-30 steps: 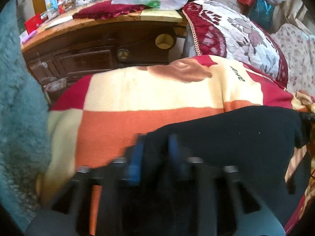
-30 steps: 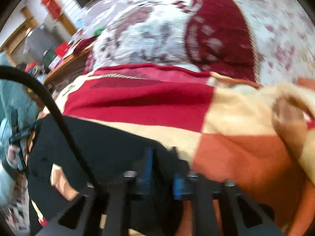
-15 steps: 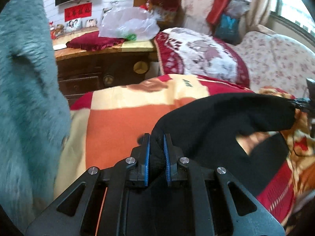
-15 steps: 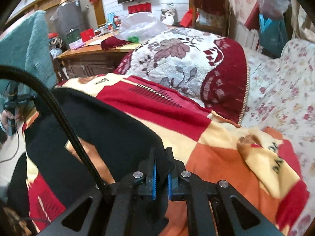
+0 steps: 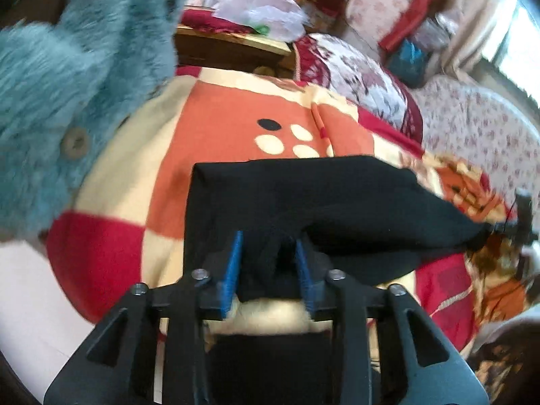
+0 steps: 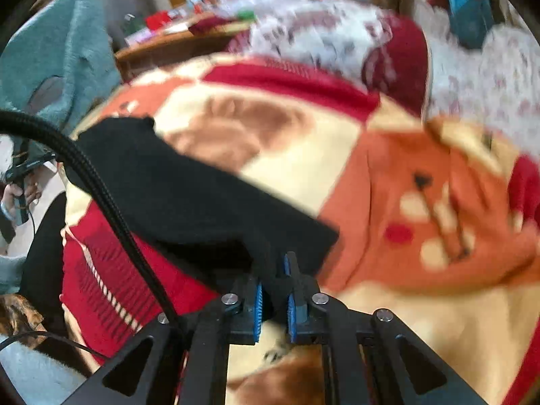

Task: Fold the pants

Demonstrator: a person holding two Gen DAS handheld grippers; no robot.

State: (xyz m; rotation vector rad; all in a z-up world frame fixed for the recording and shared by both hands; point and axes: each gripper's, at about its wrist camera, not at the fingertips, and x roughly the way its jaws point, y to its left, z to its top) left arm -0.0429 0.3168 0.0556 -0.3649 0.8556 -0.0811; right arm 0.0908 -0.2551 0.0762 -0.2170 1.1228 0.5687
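Observation:
Black pants lie folded across a red, orange and cream blanket. My left gripper is at their near edge, its jaws opening. A fold of the black fabric still sits between the blue pads, slack. In the right wrist view the pants stretch from the far left to my right gripper, which is shut on a corner of them just above the blanket. The right gripper shows at the pants' far right end in the left wrist view. A hand holds the left gripper at the left edge.
A fluffy teal garment hangs close on the left. Behind the blanket stand a wooden cabinet with a plastic bag, a floral cushion and a flowered sofa. A black cable crosses the right wrist view.
Both grippers have carried the pants' edge across the blanket, doubling the cloth over. The left jaws, shut on the fabric before, now stand apart. The right jaws stay shut on it.

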